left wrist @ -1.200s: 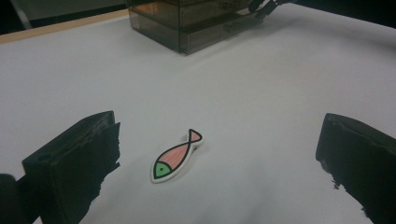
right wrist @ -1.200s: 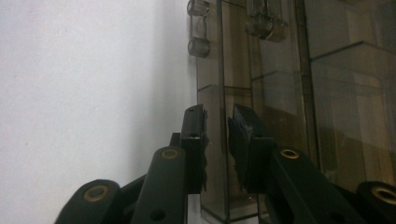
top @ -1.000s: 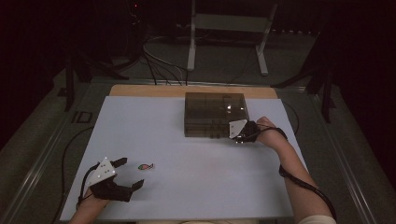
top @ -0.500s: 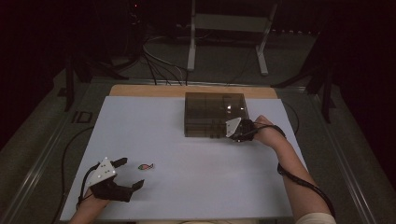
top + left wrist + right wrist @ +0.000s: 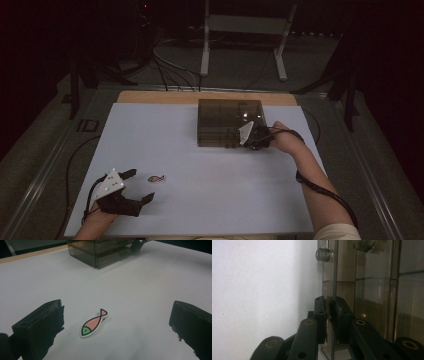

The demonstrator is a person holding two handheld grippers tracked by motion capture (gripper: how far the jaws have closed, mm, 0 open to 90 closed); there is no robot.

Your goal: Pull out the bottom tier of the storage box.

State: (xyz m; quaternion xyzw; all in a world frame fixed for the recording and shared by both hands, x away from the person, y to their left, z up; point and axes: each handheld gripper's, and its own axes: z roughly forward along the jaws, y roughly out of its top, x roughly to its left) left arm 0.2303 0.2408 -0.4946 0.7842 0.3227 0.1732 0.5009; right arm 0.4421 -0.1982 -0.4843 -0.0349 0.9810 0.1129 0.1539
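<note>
R gripper (image 5: 329, 312): jaws just closing, now clamped on thin front panel of smoked box (image 5: 225, 117) at table's (image 5: 210, 200) far centre. L gripper (image 5: 115, 322): jaws wide apart, fish clip (image 5: 93, 323) lying flat between, untouched.

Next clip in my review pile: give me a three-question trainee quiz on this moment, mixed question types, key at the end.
1. True or false: the right gripper has its jaws closed on a thin front panel of the smoked box.
2. The fish clip lies: A) inside the box; B) on the white table between the open jaws of the left gripper; C) clamped in the left gripper.
3. Fill in: the fish's head end is coloured ____.

Key
1. True; the jaws have just been closing, with the panel edge between the pads.
2. B.
3. Green.
</note>
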